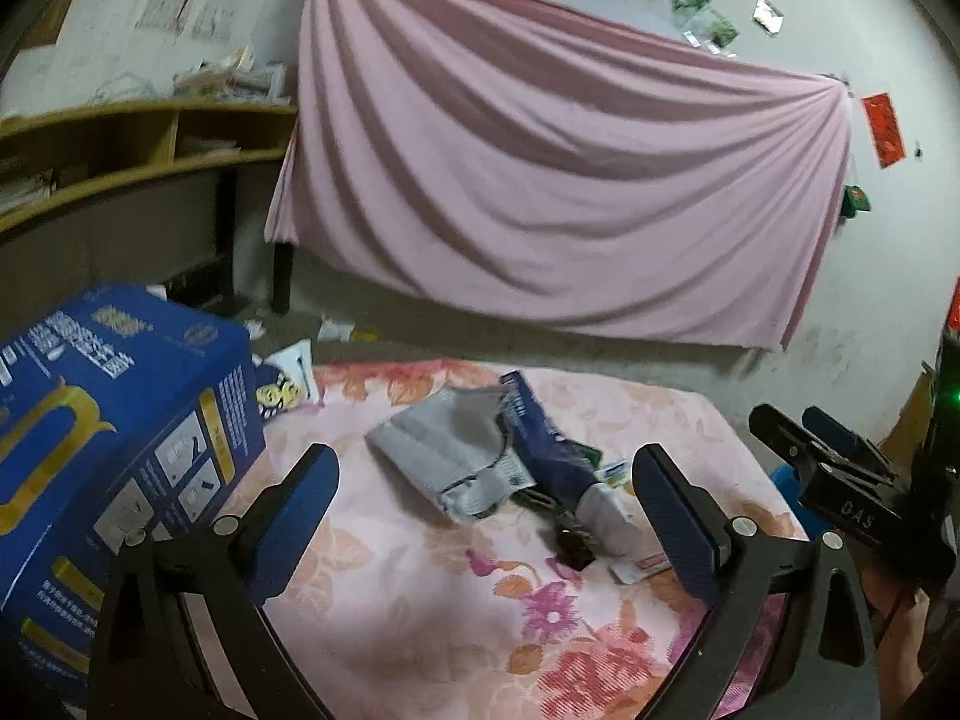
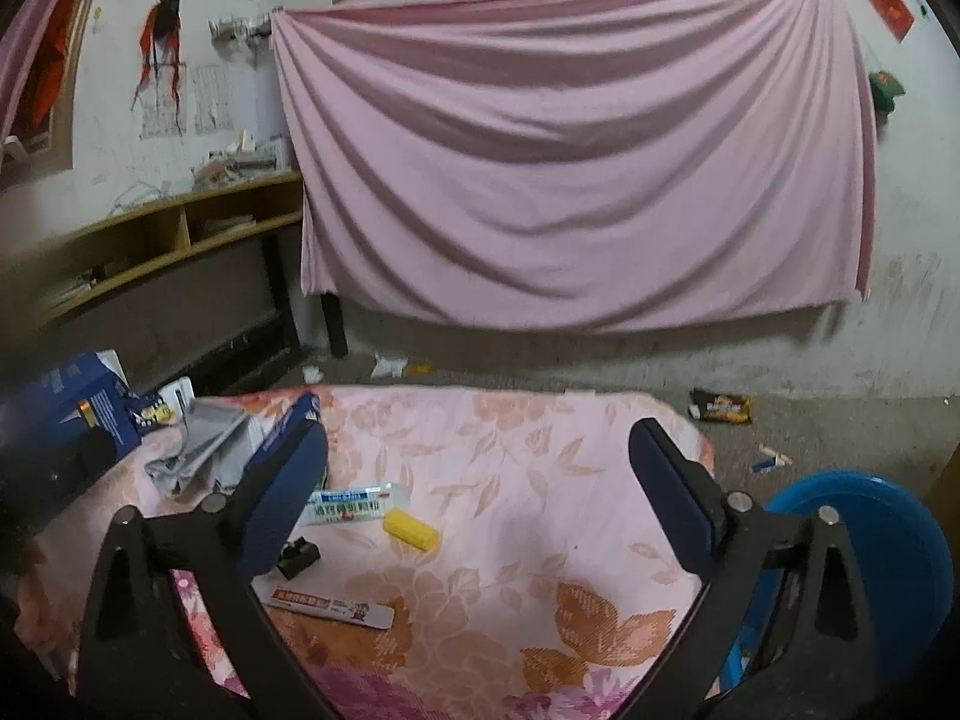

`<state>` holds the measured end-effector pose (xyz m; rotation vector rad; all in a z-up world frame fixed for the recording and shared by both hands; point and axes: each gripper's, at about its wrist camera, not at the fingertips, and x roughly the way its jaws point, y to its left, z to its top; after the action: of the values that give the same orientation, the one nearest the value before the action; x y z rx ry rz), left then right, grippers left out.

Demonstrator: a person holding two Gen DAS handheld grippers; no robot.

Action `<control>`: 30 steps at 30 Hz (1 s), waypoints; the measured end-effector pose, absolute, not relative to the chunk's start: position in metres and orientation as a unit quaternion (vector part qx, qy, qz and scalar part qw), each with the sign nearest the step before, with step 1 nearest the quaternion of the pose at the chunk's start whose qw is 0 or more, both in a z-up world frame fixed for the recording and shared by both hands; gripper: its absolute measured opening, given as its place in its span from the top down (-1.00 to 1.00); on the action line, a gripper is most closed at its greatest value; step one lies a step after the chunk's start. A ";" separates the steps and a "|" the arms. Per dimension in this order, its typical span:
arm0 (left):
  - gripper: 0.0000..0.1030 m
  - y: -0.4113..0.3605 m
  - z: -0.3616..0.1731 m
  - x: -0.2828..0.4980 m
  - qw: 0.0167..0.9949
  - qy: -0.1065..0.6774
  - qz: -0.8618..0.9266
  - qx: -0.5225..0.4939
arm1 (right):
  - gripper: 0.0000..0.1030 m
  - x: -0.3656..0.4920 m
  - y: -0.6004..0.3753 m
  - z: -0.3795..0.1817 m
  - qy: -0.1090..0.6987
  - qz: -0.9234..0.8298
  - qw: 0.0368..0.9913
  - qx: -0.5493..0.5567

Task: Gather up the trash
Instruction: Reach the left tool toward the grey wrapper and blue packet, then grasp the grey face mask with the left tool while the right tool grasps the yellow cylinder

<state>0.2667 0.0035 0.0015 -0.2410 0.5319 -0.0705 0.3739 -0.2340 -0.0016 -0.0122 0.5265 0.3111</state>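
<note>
Trash lies on a table under a pink floral cloth [image 1: 420, 618]. In the left wrist view my left gripper [image 1: 486, 457] is open above a crumpled grey paper bag [image 1: 444, 450], a flattened dark blue carton [image 1: 534, 426], a small black clip [image 1: 573, 546] and a white wrapper [image 1: 639, 569]. My right gripper [image 2: 479, 431] is open over the cloth [image 2: 540, 510]. Near its left finger lie a white printed tube [image 2: 354, 504], a yellow cylinder [image 2: 411, 531], the black clip [image 2: 298, 558] and a red-and-white flat pack [image 2: 330, 603]. Neither gripper holds anything.
A large blue box [image 1: 120, 420] stands on the table's left side. A blue bin [image 2: 858, 570] sits low at the right of the table. A snack wrapper [image 2: 720, 407] and scraps lie on the floor. A pink sheet [image 2: 570, 150] hangs on the wall beside a wooden shelf [image 2: 180, 234].
</note>
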 end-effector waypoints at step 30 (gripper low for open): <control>0.92 0.018 -0.032 0.331 0.916 0.372 -0.043 -0.145 | -0.12 0.429 -0.189 -0.061 0.471 0.237 0.848 -0.051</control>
<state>0.3315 0.0178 -0.0322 -0.2978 0.7660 -0.0888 0.4287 -0.1895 -0.0609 -0.1074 0.9937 0.4990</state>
